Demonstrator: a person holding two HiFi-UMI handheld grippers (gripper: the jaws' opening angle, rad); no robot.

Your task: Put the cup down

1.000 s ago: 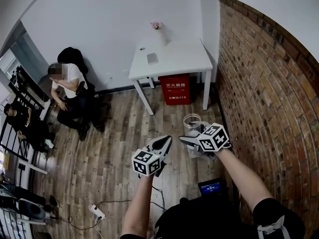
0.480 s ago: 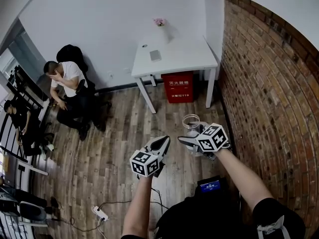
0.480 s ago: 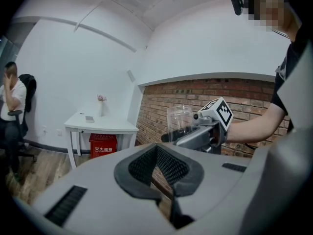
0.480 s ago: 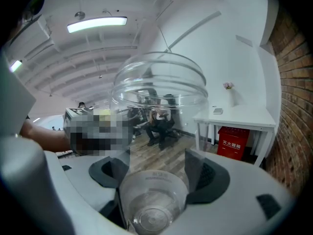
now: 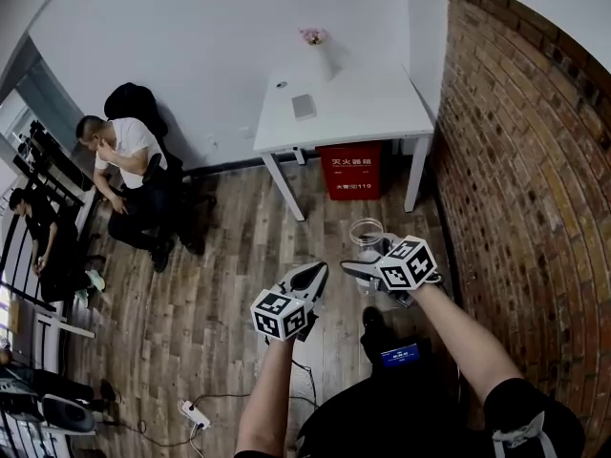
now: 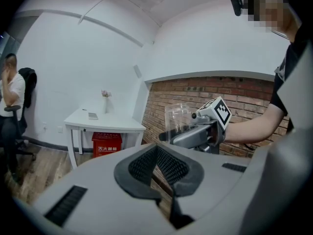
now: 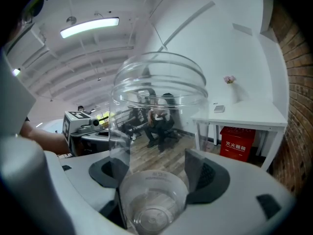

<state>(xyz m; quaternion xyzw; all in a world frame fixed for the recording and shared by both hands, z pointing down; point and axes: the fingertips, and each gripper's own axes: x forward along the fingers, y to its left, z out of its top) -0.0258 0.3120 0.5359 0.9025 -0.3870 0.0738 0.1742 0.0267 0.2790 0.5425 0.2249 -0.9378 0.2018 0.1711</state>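
Closest in, at 6 o'clock in the head view, the left tongs (image 5: 310, 277) were pressed together with nothing between them, held out over the wooden floor (image 5: 220, 284). Just beside them toward 3 o'clock, the right tongs (image 5: 370, 267) pinched a clear plastic cup (image 5: 367, 235) near its base, one pad on each side. The cup stood upright in the air, mouth up and empty, well clear of the floor below it. A small device with a blue screen (image 5: 399, 355) sat low at 5 o'clock, and a white power strip (image 5: 196, 411) lay on the floor at 7 o'clock. Farther out at 9 o'clock a person in a white shirt (image 5: 124, 156) sat on a dark chair. At 12 o'clock a white surface (image 5: 353, 113) on legs stood well apart from the cup, against the white wall; it carried a small vase with a pink flower (image 5: 313, 38) and a flat grey item (image 5: 304, 106), with a red box (image 5: 351, 172) underneath. A brick wall (image 5: 535, 160) ran along 3 o'clock.
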